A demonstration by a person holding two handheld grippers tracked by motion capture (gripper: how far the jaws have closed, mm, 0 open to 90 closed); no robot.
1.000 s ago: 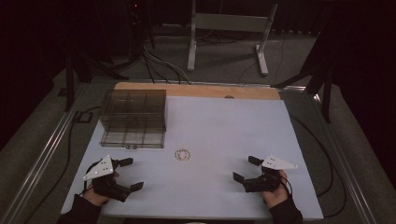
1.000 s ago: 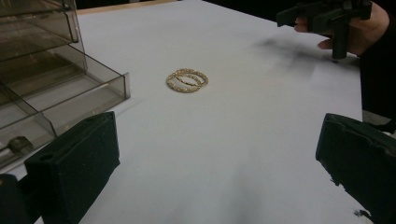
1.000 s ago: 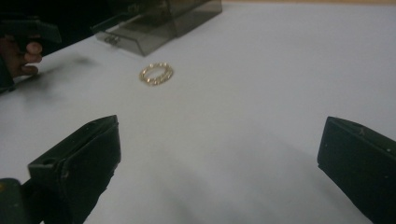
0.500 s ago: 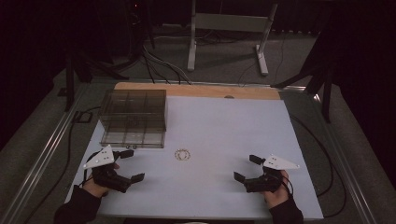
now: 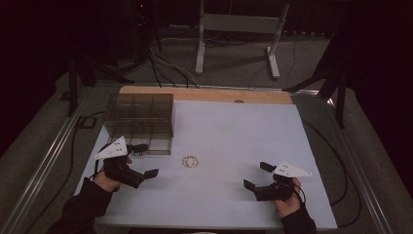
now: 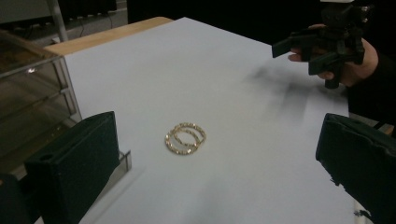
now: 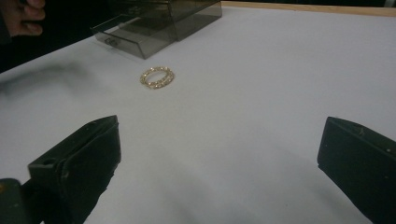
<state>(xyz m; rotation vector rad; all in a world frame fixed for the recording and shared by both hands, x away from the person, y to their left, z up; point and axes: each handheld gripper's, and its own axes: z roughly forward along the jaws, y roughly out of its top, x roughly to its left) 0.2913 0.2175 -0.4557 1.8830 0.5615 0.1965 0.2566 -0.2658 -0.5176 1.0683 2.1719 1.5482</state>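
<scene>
Near the worktop's (image 5: 234, 126) front edge in the high view, the left hand-held gripper (image 5: 146, 161) and the right hand-held gripper (image 5: 254, 175) hover with jaws spread, grasping nothing. Two gold rings (image 5: 190, 161) lie between them, just beside the clear drawer box (image 5: 141, 119) at the left edge. Along the left gripper view, the rings (image 6: 185, 138) overlap flat on the white surface, between the released jaws. Along the right gripper view, the rings (image 7: 158, 77) lie ahead, near the drawer box (image 7: 154, 23).
</scene>
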